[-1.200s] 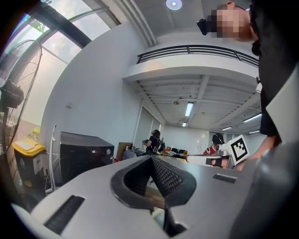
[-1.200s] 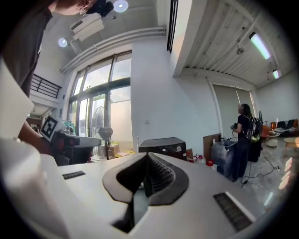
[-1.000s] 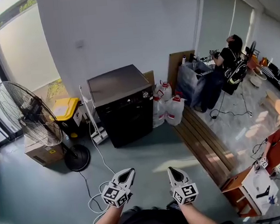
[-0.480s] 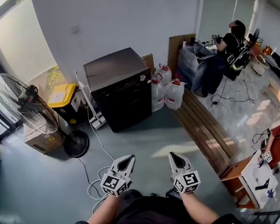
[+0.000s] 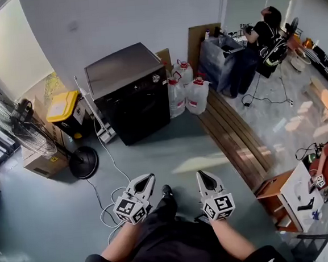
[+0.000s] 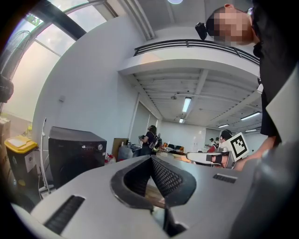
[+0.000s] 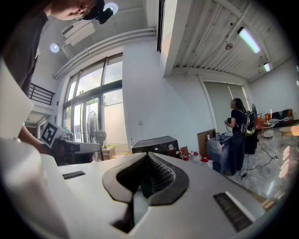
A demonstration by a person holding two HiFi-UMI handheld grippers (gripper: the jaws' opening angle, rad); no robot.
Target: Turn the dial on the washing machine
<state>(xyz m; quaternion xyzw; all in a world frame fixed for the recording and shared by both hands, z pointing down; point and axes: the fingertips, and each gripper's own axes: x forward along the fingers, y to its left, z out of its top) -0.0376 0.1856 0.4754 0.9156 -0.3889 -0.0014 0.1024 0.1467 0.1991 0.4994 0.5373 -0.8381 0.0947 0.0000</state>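
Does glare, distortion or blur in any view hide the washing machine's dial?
Head view: wide-angle bend, window washed out, sun patch on the floor, dial tiny but visible. Left gripper view: fisheye, dark corners, washing machine dim against the bright wall. Right gripper view: same fisheye, machine small and dark.

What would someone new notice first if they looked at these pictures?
The black washing machine against the back wall stands out, its silver dial at the front's upper right corner. In the foreground, the left gripper and right gripper are held side by side, both shut and empty, well short of the machine. A standing fan is at the picture's left, water jugs just right of the machine.
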